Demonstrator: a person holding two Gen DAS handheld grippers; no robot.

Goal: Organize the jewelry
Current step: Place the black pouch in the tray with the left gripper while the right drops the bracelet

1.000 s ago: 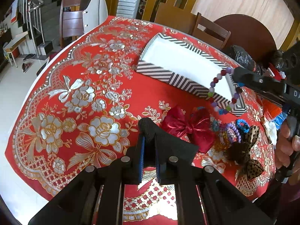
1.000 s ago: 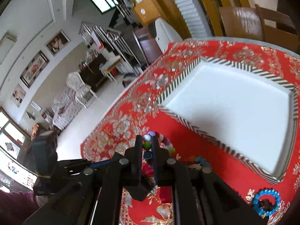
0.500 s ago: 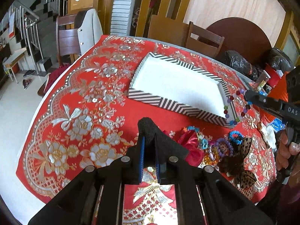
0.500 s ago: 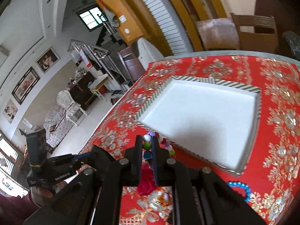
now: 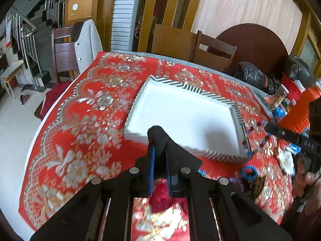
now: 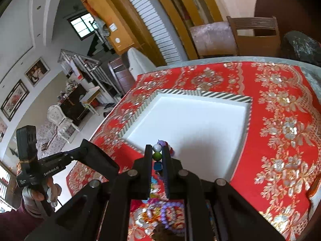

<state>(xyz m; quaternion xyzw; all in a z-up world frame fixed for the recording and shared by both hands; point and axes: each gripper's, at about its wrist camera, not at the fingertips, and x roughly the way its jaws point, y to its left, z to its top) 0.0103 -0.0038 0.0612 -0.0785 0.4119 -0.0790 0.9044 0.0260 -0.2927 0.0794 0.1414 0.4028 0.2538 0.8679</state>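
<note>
1. The right gripper (image 6: 157, 154) sits at lower centre of its own view, its fingers clamped on a beaded bracelet (image 6: 158, 152); white, green and blue beads show in the narrow gap between them.
2. In the left camera's view the same bracelet (image 5: 253, 138) hangs as a loop of coloured beads from the tip of the right gripper (image 5: 267, 127) at the right edge of the frame, just beside the right-hand rim of the tray (image 5: 239, 118).
3. The tray is white inside with a black-and-white striped border, and lies in the middle of a red tablecloth (image 5: 86, 120) patterned with gold and silver flowers.
4. The left gripper (image 5: 159, 150) fills the lower centre of its view, its fingers close together around a dark foam-like piece (image 5: 158, 138); whether they truly pinch it is hard to say.
5. A red bow (image 5: 160, 195) shows low in the frame behind those fingers, blurred.
6. A blue bracelet (image 5: 248, 173) lies on the cloth at lower right, below the tray's corner.
7. Black plastic bags (image 5: 252, 76) sit at the table's far edge, upper right.
</note>
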